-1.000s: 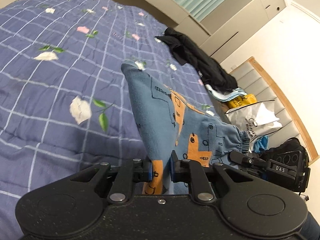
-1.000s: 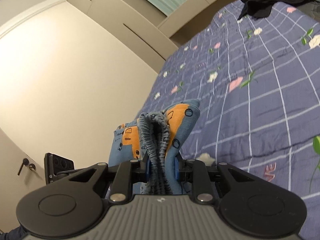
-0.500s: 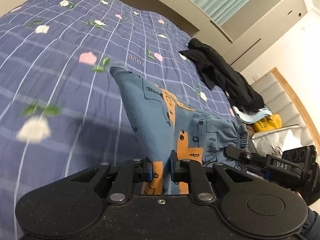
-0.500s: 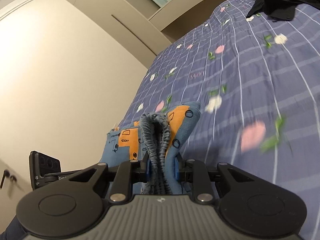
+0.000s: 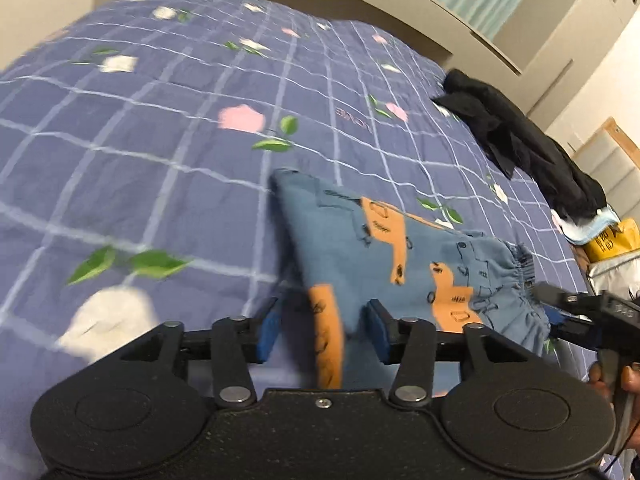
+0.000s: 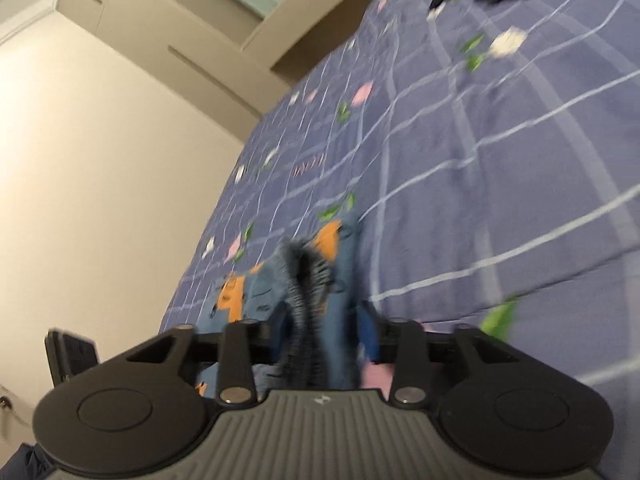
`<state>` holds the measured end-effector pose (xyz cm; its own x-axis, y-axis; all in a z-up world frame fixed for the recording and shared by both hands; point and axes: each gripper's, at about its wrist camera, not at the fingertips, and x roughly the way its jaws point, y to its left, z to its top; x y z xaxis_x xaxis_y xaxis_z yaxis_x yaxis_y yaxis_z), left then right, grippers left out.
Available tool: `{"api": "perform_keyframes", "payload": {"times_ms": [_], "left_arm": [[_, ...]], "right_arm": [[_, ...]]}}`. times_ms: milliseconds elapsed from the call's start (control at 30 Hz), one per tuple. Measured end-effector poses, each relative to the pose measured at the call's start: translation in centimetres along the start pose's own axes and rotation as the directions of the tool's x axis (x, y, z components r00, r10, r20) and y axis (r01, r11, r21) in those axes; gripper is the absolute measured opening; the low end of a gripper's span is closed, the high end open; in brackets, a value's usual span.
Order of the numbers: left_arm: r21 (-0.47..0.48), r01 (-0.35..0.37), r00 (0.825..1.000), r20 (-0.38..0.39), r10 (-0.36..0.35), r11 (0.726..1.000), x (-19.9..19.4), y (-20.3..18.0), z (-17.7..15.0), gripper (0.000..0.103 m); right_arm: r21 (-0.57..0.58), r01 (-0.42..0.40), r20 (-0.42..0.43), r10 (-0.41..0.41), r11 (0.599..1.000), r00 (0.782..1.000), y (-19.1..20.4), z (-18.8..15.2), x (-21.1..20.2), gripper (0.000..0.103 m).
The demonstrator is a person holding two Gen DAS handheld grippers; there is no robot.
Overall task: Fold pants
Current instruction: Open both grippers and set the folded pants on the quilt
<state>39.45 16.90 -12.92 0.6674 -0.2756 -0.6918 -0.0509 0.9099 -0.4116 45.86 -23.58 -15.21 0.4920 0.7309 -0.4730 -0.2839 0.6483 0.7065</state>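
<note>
The blue pants (image 5: 360, 248) with orange prints lie folded over on the purple checked bedspread (image 5: 140, 152). My left gripper (image 5: 324, 328) is open, its blue pads (image 5: 268, 330) spread to either side of the pants' near edge. In the right wrist view my right gripper (image 6: 324, 336) is also open, with the gathered elastic waistband (image 6: 304, 280) standing loose between the pads. The right gripper also shows in the left wrist view (image 5: 576, 312) at the waistband end.
A black garment (image 5: 520, 144) lies at the bed's far right edge. A yellow bag (image 5: 608, 240) and light blue cloth sit beyond it. A cream wall (image 6: 100, 180) borders the bed's left side. A window ledge runs behind the bed.
Both grippers have opened and let go of the pants. The pants have come down onto the bedspread, further in over the bed.
</note>
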Motion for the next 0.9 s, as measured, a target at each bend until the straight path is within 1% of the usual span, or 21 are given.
{"api": "perform_keyframes", "payload": {"times_ms": [33,67,100,133,200,233,267,300,333,400,467,500,533,567,600,633,733,800,867,900], "left_arm": [[-0.017,-0.010,1.000,0.015,0.011,1.000,-1.2,0.1,-0.7,0.068],[-0.038,-0.011,0.999,0.031,0.012,0.999,-2.6,0.0,-1.6,0.075],[-0.049,0.006,0.999,0.051,-0.004,0.999,-3.8,0.0,-2.5,0.077],[-0.051,0.025,0.998,0.067,-0.022,0.998,-5.1,-0.2,-3.4,0.081],[-0.039,0.011,0.996,0.086,-0.008,0.999,-7.8,-1.1,-5.7,0.084],[-0.035,0.002,0.995,0.098,0.001,0.999,-9.0,-1.7,-6.8,0.089],[-0.031,-0.011,0.994,0.104,0.015,0.999,-10.5,-2.3,-8.1,0.096],[-0.028,-0.026,0.993,0.112,0.029,0.999,-11.6,-2.9,-9.1,0.099],[-0.033,-0.032,0.991,0.131,0.036,0.999,-13.0,-3.5,-10.3,0.102],[-0.042,-0.027,0.991,0.134,0.032,0.999,-15.2,-4.7,-12.5,0.102],[-0.032,-0.038,0.991,0.130,0.042,0.999,-17.2,-6.3,-14.6,0.102],[-0.019,-0.046,0.991,0.129,0.048,0.999,-18.0,-7.1,-15.6,0.102],[0.003,-0.050,0.991,0.125,0.049,0.999,-18.9,-8.0,-16.6,0.102],[0.034,-0.056,0.991,0.122,0.051,0.998,-20.0,-8.9,-17.6,0.102],[0.057,-0.066,0.990,0.125,0.059,0.996,-21.1,-9.7,-18.4,0.102],[0.080,-0.083,0.990,0.125,0.073,0.993,-22.3,-10.6,-19.2,0.102],[0.141,-0.113,0.982,0.164,0.089,0.984,-26.1,-13.0,-21.3,0.102],[0.154,-0.103,0.979,0.191,0.073,0.983,-28.3,-13.9,-22.4,0.102],[0.169,-0.084,0.979,0.199,0.049,0.982,-29.9,-14.8,-23.2,0.102],[0.173,-0.084,0.978,0.205,0.048,0.981,-30.5,-15.1,-23.5,0.102]], "right_arm": [[0.007,0.037,0.031,-0.037,0.999,0.999,-0.1,-0.2,-1.4,0.070],[0.008,0.070,0.054,-0.071,0.997,0.996,0.0,-0.5,-2.7,0.076],[0.010,0.096,0.069,-0.097,0.995,0.993,0.1,-0.9,-3.9,0.087],[0.011,0.116,0.073,-0.117,0.993,0.990,0.5,-1.5,-5.1,0.088],[-0.004,0.121,0.065,-0.120,0.993,0.991,1.6,-2.8,-7.4,0.089],[-0.024,0.123,0.064,-0.121,0.992,0.991,2.5,-3.6,-8.5,0.093],[-0.048,0.134,0.062,-0.131,0.990,0.990,3.6,-4.5,-9.6,0.096],[-0.068,0.153,0.062,-0.149,0.986,0.987,4.7,-5.3,-10.6,0.102],[-0.089,0.176,0.065,-0.170,0.980,0.983,6.1,-6.5,-11.7,0.103],[-0.114,0.173,0.073,-0.165,0.978,0.983,8.1,-8.5,-13.6,0.103],[-0.151,0.139,0.060,-0.131,0.979,0.989,10.9,-10.6,-15.5,0.103],[-0.178,0.154,0.050,-0.147,0.972,0.988,12.3,-12.0,-16.3,0.103],[-0.197,0.182,0.047,-0.176,0.963,0.983,13.6,-13.1,-16.9,0.103],[-0.216,0.226,0.040,-0.223,0.950,0.974,15.0,-14.3,-17.5,0.103],[-0.239,0.271,0.045,-0.268,0.932,0.962,16.3,-15.7,-18.3,0.103],[-0.254,0.294,0.066,-0.287,0.922,0.956,17.2,-16.7,-19.3,0.103],[-0.310,0.364,0.145,-0.335,0.878,0.931,19.9,-19.6,-22.7,0.103],[-0.342,0.400,0.178,-0.360,0.850,0.916,21.3,-21.6,-24.8,0.103],[-0.354,0.411,0.197,-0.362,0.840,0.911,22.2,-22.9,-26.2,0.103],[-0.354,0.411,0.206,-0.359,0.840,0.910,22.6,-23.4,-26.9,0.103]]}}
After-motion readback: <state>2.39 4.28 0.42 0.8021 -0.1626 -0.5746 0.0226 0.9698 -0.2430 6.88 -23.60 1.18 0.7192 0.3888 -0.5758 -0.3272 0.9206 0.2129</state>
